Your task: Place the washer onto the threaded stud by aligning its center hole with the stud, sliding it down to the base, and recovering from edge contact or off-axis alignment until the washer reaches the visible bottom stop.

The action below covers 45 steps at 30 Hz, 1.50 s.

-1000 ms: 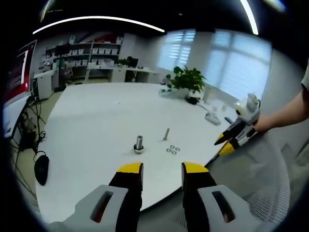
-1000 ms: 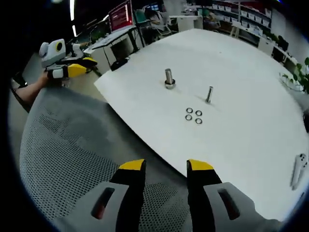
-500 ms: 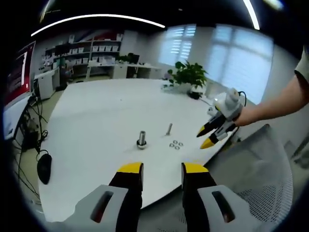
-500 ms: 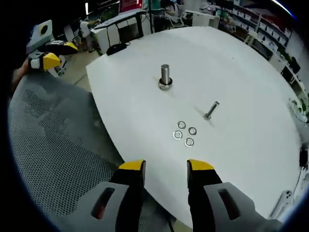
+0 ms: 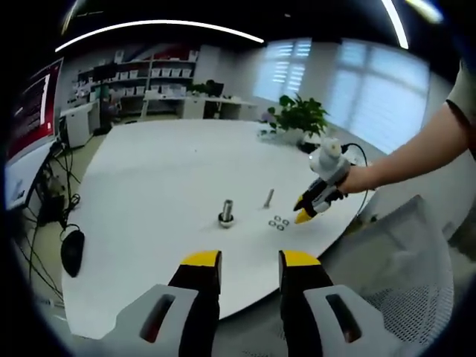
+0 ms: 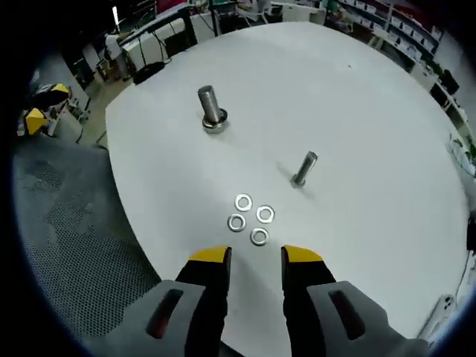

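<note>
Right gripper closing in on the washers

Left gripper view: washers, four of them in a tight cluster, lie on the white surface near its edge on the person's side. Just beyond them stands a slim threaded stud, and to one side, a little apart, a thicker bolt stands upright on a wide base. The right hand-held gripper, carried by a bare forearm, has moved in from over the mesh chair at the surface's rim and now hangs just beside the cluster, tips angled down toward it. How far its jaws are parted is hard to tell here. The left hand-held gripper sits back over the near edge, jaws parted and holding nothing; the bolt and stud look slightly nearer than a second ago, so the left hand has drifted forward too.

Right gripper view: the right hand-held gripper has its yellow tips parted and empty, with the washers directly ahead and close. A second ago the cluster was well up the surface with chair mesh under the jaws; now the jaws are over the surface itself. The threaded stud stands beyond the cluster, the thicker bolt further toward the far side.

No washer is picked up yet. My reading: the approach is nearly done, and the grasp comes next.
</note>
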{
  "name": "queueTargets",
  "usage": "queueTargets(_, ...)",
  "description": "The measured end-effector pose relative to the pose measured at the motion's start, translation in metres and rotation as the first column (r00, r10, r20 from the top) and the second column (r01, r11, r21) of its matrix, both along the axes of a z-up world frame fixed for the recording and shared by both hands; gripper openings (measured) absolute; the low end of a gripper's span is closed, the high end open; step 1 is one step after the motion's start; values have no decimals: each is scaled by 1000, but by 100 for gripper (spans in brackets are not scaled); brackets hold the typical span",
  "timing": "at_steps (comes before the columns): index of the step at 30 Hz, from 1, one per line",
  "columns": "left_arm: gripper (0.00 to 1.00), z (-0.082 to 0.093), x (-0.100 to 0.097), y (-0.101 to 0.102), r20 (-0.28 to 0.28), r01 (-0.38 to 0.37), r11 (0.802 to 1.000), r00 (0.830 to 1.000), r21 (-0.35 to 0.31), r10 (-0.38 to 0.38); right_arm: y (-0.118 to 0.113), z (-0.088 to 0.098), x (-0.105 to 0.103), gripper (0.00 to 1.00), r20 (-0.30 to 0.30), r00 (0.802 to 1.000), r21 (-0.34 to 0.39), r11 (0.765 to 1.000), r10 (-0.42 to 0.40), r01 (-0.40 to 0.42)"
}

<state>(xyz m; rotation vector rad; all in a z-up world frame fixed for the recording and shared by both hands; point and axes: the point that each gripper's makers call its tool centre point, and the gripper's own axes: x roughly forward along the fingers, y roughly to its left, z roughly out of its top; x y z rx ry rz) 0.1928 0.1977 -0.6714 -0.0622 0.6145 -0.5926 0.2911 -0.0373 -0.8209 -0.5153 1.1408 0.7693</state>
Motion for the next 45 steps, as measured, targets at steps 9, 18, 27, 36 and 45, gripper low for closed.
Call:
queueTargets(9, 28, -3, 0, 4, -10, -16, 1000, 1000, 18, 16, 10, -14, 5, 24, -17, 997, -29, 997, 70, -70)
queueTargets(18, 29, -5, -1, 5, -20, -17, 999, 1000, 29, 18, 4, -22, 2, 23, -37, 990, -90, 986, 135, -137)
queueTargets(27, 29, -8, -2, 5, -32, -14, 999, 999, 44, 16, 5, -23, 7, 21, -54, 988, -96, 984, 144, -149)
queueTargets(36, 29, -9, -1, 6, -33, -18, 999, 999, 46, 19, 7, -23, 5, 21, -94, 969, -148, 959, 231, -243)
queueTargets(45, 29, -9, -1, 5, -34, -15, 999, 999, 52, 16, 9, -24, 9, 16, -132, 957, -179, 944, 257, -278)
